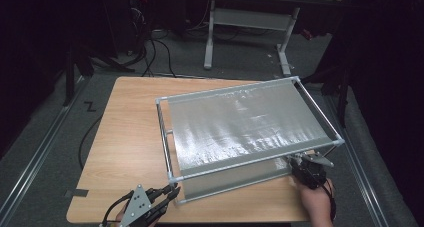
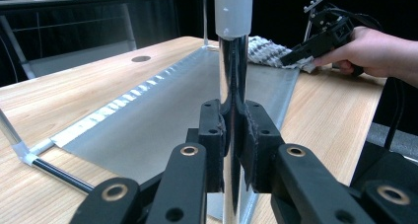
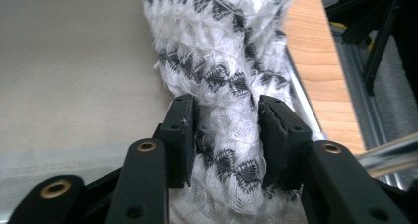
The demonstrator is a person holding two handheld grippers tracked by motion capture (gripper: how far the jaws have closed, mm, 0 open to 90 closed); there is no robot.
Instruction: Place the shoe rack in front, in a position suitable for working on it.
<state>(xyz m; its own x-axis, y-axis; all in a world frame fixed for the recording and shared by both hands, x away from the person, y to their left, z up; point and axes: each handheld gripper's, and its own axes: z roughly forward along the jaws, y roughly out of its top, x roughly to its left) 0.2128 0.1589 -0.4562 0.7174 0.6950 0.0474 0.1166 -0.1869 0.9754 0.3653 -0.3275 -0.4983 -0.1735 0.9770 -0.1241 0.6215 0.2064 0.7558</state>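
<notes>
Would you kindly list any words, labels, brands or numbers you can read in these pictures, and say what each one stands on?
None: no readable text, label, brand or number stands on the rack, the knitted cloth, the table, the left gripper or the right gripper.

A white knitted cloth with black zigzag bands (image 3: 222, 61) is seen bunched and twisted into a rope-like roll, lying on the grey sheet at the near right corner of the counter. A chrome tube frame with white plastic corner joints (image 1: 165, 137) stands upright on the wooden counter (image 1: 125, 137), carrying a silvery-grey fabric sheet (image 1: 240, 122) stretched flat across its top.
</notes>
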